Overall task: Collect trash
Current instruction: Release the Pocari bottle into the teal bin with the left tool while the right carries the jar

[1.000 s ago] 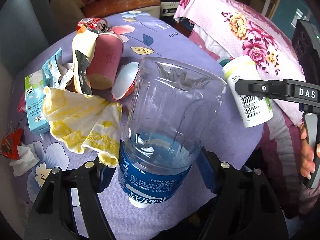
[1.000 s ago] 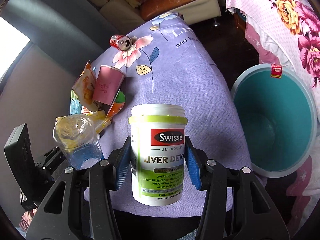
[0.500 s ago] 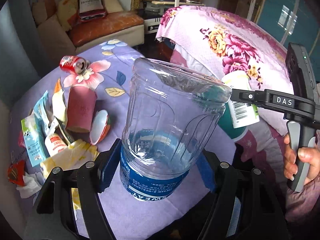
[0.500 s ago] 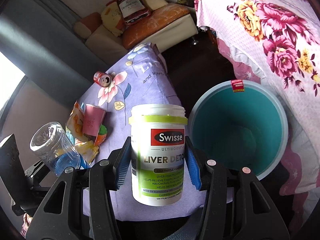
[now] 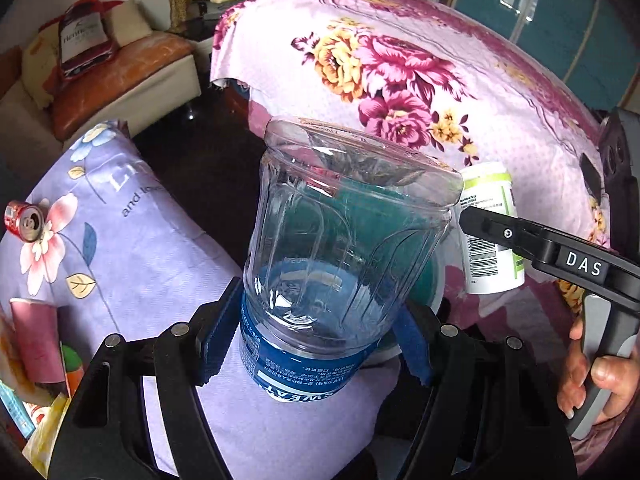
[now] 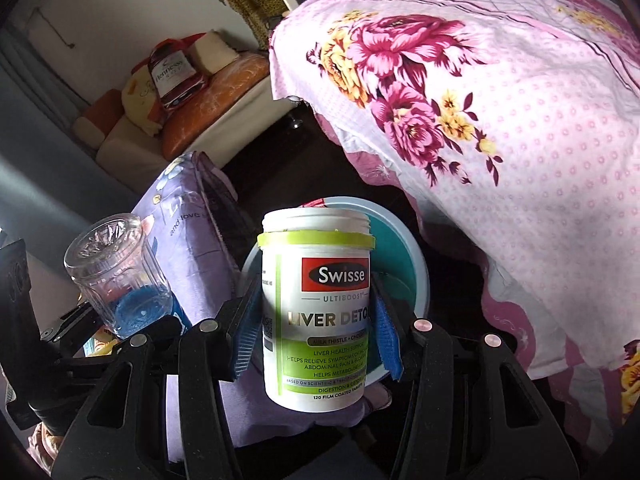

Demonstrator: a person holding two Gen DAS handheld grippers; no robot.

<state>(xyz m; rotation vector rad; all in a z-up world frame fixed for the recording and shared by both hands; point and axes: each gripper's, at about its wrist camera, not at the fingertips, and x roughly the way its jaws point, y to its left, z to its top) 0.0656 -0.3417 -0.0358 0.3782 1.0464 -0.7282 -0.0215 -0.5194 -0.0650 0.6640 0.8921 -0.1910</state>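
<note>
The left tongs (image 5: 316, 354) pinch a clear plastic bottle (image 5: 344, 240) by its blue label, base pointing forward. The right tongs (image 6: 316, 336) pinch a white supplement jar (image 6: 316, 312) upright between blue pads. Both items hang over the teal bin (image 6: 404, 256), which stands on the floor between the purple-clothed worktop (image 5: 120, 240) and the floral bed cover (image 6: 500, 120). A red can (image 5: 22, 222) and pink cup (image 5: 38, 344) lie on the worktop
</note>
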